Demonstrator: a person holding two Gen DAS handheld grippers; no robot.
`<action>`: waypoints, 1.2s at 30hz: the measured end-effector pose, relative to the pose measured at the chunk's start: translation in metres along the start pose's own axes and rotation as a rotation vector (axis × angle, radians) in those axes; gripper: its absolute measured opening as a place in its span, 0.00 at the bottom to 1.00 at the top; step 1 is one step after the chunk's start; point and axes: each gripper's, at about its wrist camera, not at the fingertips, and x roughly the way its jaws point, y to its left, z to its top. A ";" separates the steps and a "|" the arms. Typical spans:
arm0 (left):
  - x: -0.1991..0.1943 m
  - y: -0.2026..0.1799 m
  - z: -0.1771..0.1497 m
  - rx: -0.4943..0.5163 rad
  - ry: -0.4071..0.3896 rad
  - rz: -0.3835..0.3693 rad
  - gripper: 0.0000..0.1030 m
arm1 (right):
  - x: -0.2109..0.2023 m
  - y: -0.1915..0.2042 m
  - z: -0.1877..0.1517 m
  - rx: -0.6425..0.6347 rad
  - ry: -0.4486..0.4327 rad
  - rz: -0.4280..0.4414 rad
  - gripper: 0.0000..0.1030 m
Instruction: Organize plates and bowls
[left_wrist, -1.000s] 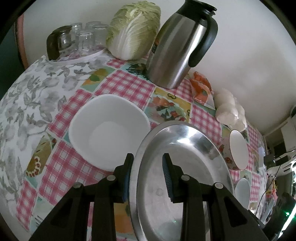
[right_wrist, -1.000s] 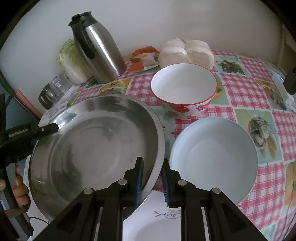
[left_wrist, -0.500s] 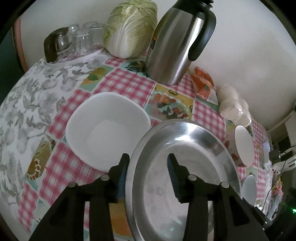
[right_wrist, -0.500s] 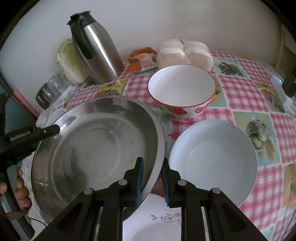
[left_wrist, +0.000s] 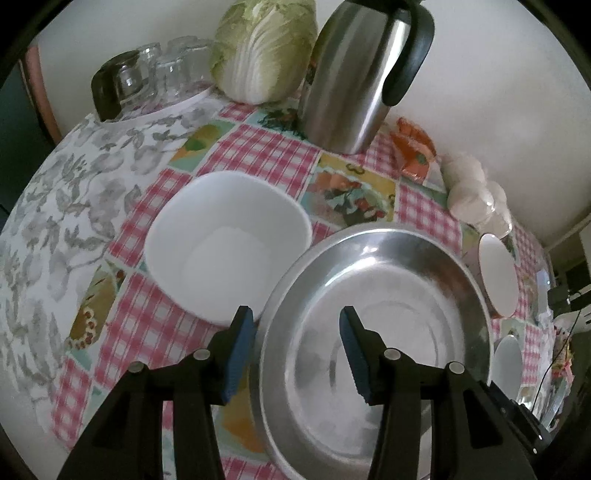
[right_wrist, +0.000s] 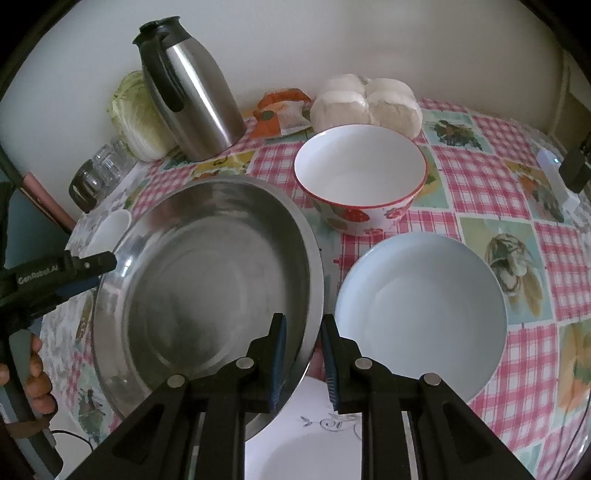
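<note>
Steel plate (right_wrist: 207, 280) sits mid-table on the checked cloth, tilted, its right rim raised in the right gripper (right_wrist: 303, 354): fingers clamped on that rim, one blue pad inside the dish, one outside

Left gripper (left_wrist: 295, 350) straddles the plate's opposite rim, fingers opening; rim between them, pads (left_wrist: 240, 354) clear of the metal, so released on that side. Person's hand (right_wrist: 35, 376) on the left gripper's handle at the table's left edge

Around the plate:
- white square bowl (left_wrist: 229, 243) just beside its left rim, toward the left edge of the table; touching or not, can't tell
- pale blue plate (right_wrist: 421, 310) just beside its right rim, flat on the table
- strawberry-print bowl (right_wrist: 362, 177) behind the blue plate, upright, near the steel plate's far rim
- white plate with a line drawing (right_wrist: 314, 435) at the near edge, partly under the steel plate's raised rim

Along the far edge by the wall: steel thermos jug (left_wrist: 362, 74), napa cabbage (left_wrist: 262, 48) to its left, upturned glasses (left_wrist: 155, 77) on a tray at the far-left corner, orange packet (right_wrist: 284, 110) and bagged white buns (right_wrist: 365, 103) to the jug's right
</note>
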 end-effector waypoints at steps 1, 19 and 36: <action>0.000 0.001 -0.001 -0.002 0.013 0.007 0.48 | -0.001 0.000 0.000 0.001 0.004 0.001 0.22; 0.002 -0.018 -0.009 0.103 0.016 0.039 0.50 | -0.003 -0.004 -0.003 0.046 0.002 0.010 0.22; -0.011 -0.014 -0.010 0.072 0.016 0.032 0.54 | -0.018 -0.006 -0.005 0.072 0.032 0.009 0.21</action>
